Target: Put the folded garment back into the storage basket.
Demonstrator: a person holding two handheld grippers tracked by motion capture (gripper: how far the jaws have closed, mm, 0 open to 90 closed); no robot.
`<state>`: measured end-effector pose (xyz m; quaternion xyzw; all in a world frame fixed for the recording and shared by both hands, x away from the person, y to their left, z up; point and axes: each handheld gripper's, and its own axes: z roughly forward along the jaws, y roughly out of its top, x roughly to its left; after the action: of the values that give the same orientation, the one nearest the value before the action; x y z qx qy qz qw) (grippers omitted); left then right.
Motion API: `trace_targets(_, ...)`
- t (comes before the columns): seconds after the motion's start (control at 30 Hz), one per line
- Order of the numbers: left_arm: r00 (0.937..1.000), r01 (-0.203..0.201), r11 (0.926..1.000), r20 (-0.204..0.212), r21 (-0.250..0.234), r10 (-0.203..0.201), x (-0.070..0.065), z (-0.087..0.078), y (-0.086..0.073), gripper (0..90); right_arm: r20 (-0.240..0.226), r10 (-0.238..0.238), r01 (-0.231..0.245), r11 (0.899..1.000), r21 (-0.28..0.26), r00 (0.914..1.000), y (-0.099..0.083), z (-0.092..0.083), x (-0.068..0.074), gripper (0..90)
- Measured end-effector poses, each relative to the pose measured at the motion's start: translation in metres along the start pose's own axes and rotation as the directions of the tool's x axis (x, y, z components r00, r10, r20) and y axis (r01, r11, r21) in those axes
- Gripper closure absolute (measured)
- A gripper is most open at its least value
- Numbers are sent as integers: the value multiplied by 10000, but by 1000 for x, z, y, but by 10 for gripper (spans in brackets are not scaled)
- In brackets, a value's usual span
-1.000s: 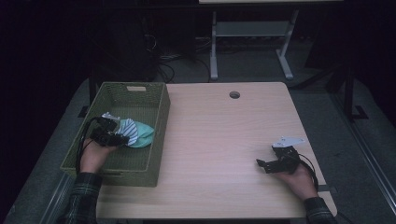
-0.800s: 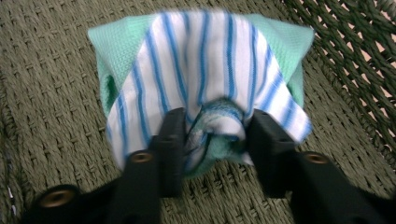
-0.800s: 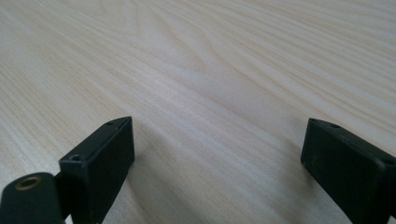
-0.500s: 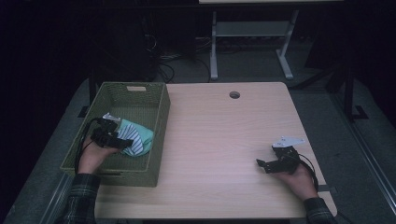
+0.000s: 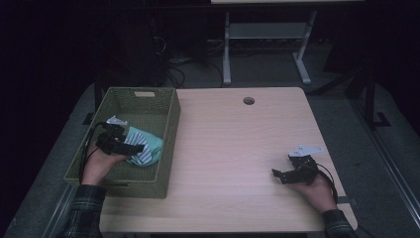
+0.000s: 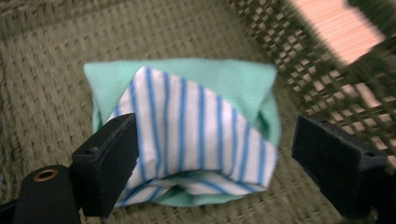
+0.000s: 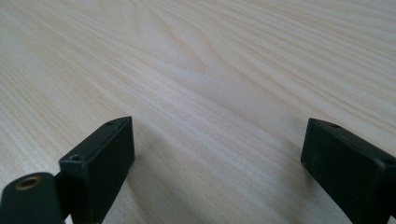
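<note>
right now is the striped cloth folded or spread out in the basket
Folded. The striped cloth lies as a compact bundle, green layer wrapped around the striped one, on the floor of the basket, between the open left tool.

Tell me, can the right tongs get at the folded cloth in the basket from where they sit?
Probably not without a long move. The right tongs rest open on the table, across it from the folded cloth. The basket wall stands between, and the open left tongs already straddle the cloth.
</note>
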<state>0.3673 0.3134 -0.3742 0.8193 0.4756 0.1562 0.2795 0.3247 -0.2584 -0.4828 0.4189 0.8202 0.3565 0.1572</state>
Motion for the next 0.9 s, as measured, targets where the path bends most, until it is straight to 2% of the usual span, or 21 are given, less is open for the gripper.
trace_targets(0.2,9996,-223,9991,184,-355,230,-16,-10,15,144,11,20,-20,10000,4,10000,0,0,0,91)
trace_targets(0.23,9991,-254,9982,317,-538,271,-22,-14,20,144,9,18,-18,10000,4,10000,0,0,0,91)
trace_targets(0.4,9976,-224,9951,637,-965,286,-36,-20,30,144,8,19,-19,10000,0,10000,0,0,0,90)
trace_targets(0.43,9962,-182,9934,820,-1130,276,-43,-21,34,144,3,12,-12,10000,5,10000,0,0,0,89)
trace_targets(0.47,9962,-182,9934,820,-1130,276,-43,-21,34,144,3,12,-12,10000,5,10000,0,0,0,89)
trace_targets(0.7,9919,-417,9877,1125,-1506,590,-67,-19,49,144,11,15,-15,10000,5,10000,0,0,0,89)
trace_targets(0.73,9908,-445,9865,1195,-1577,638,-72,-19,51,144,8,23,-23,10000,7,10000,0,0,0,89)
trace_targets(0.77,9868,-530,9848,1425,-1653,770,-80,-17,54,144,11,16,-16,10000,3,10000,0,0,0,89)
trace_targets(0.8,9868,-530,9848,1425,-1653,770,-80,-17,54,144,11,16,-16,10000,3,10000,0,0,0,89)
trace_targets(0.83,9823,-571,9840,1667,-1690,857,-89,-14,57,144,10,13,-13,10000,2,10000,0,0,0,88)
trace_targets(0.87,9823,-571,9840,1667,-1690,857,-89,-14,57,144,10,13,-13,10000,2,10000,0,0,0,88)
trace_targets(0.9,9790,-624,9824,1807,-1760,945,-97,-12,60,144,6,16,-16,10000,5,10000,0,0,0,87)
